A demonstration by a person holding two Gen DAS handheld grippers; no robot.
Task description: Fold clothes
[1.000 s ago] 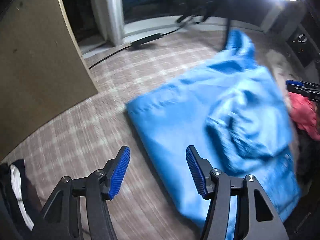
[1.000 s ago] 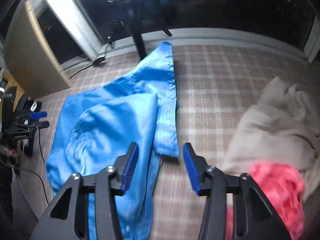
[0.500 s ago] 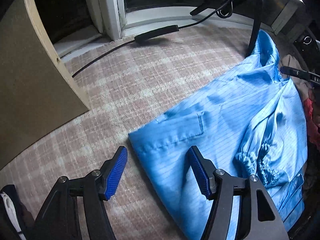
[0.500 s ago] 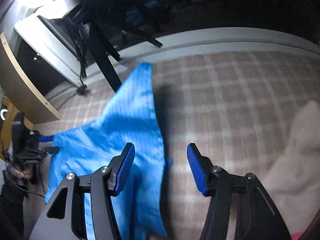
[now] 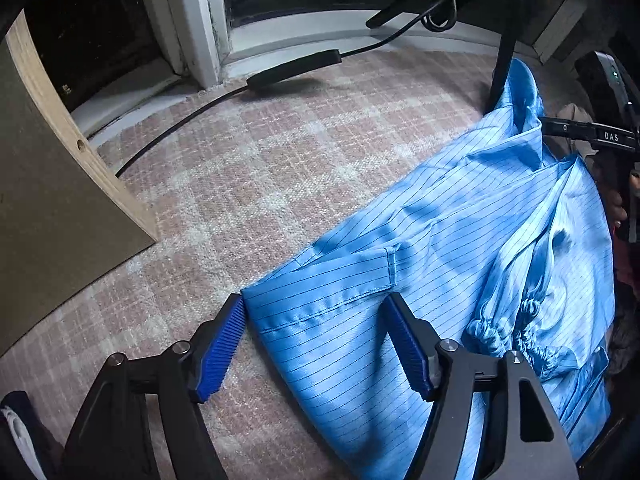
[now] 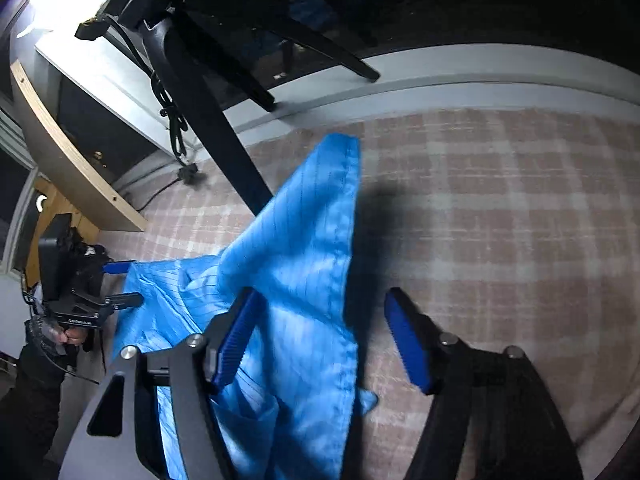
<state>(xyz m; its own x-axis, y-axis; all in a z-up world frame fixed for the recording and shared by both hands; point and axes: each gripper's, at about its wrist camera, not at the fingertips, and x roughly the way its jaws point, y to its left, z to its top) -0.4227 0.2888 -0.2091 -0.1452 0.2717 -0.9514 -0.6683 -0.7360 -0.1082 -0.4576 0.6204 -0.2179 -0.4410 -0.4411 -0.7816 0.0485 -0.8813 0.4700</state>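
A light blue pinstriped garment [image 5: 460,232] lies spread on the plaid surface [image 5: 280,168]. One elastic cuff [image 5: 500,332] is folded onto its body. My left gripper [image 5: 320,344] hangs just above the garment's near hem corner. Its jaws are opening, the corner lies between them, and the pads do not press it. In the right wrist view the garment [image 6: 296,264] tapers toward its far end. My right gripper [image 6: 320,340] straddles its right edge, jaws opening, pads clear of the cloth. The left gripper [image 6: 124,283] shows at the left there. The right gripper [image 5: 592,136] shows at the garment's far end.
A wooden board [image 5: 60,184] leans at the left. A black cable with an adapter [image 5: 292,68] runs along the window sill. A black tripod leg [image 6: 224,144] stands on the surface by the garment's far end. Dark cloth [image 5: 16,432] sits at the lower left.
The left gripper came down over the hem corner, which now lies between its fingers. The right gripper moved along the garment's edge toward its far end, leaving the beige and pink clothes. Both jaws widened.
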